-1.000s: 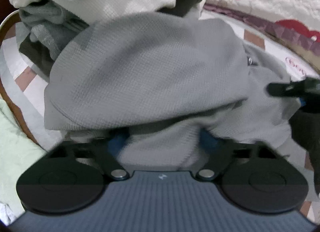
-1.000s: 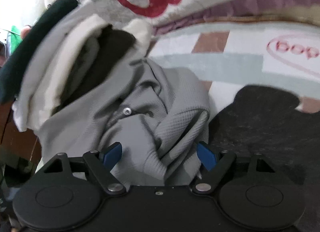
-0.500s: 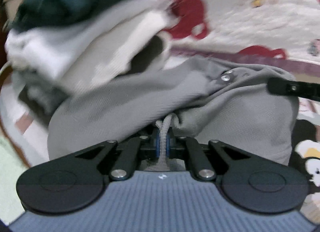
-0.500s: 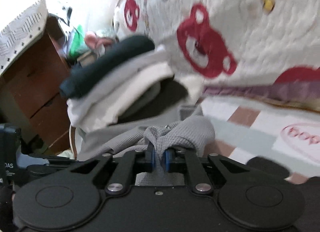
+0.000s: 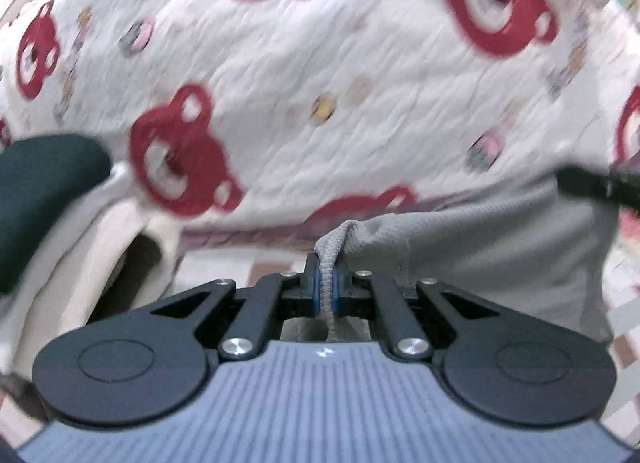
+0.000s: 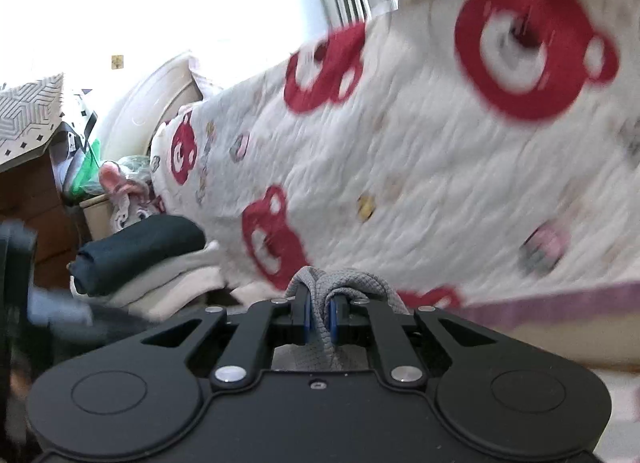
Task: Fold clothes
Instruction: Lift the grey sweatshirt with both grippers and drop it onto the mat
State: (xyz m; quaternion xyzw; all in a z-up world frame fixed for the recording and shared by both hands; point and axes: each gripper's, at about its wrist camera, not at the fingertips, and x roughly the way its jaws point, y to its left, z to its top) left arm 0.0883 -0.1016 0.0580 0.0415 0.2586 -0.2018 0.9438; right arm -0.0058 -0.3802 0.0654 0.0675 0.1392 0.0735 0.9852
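Grey waffle-knit cloth filled the middle of the left wrist view: a bunched edge of the grey garment (image 5: 472, 247) ran up between the blue pads of the left gripper (image 5: 327, 289), which was clamped tight on it. From that pinch the cloth stretched off toward three o'clock, hanging in a loose sheet below a dark bar at the frame's edge, most likely part of the other gripper. At nine o'clock sat a stack of folded clothes (image 5: 80, 247), cream layers with a dark green roll (image 5: 44, 187) on top. A white quilt with red bears (image 5: 360, 83) covered everything from ten to two o'clock.

In the right wrist view, the right gripper (image 6: 318, 321) was likewise squeezed shut on a wad of the same grey knit, which puffed out just above the jaws at twelve o'clock. The folded stack lay at nine o'clock, against the quilt, with a wooden cabinet (image 6: 28, 199) beyond it.

Judged from this, some pieces were already folded and piled. The grey garment was only picked up, held by two edges off the surface; spreading it flat and every fold of it were yet to come.
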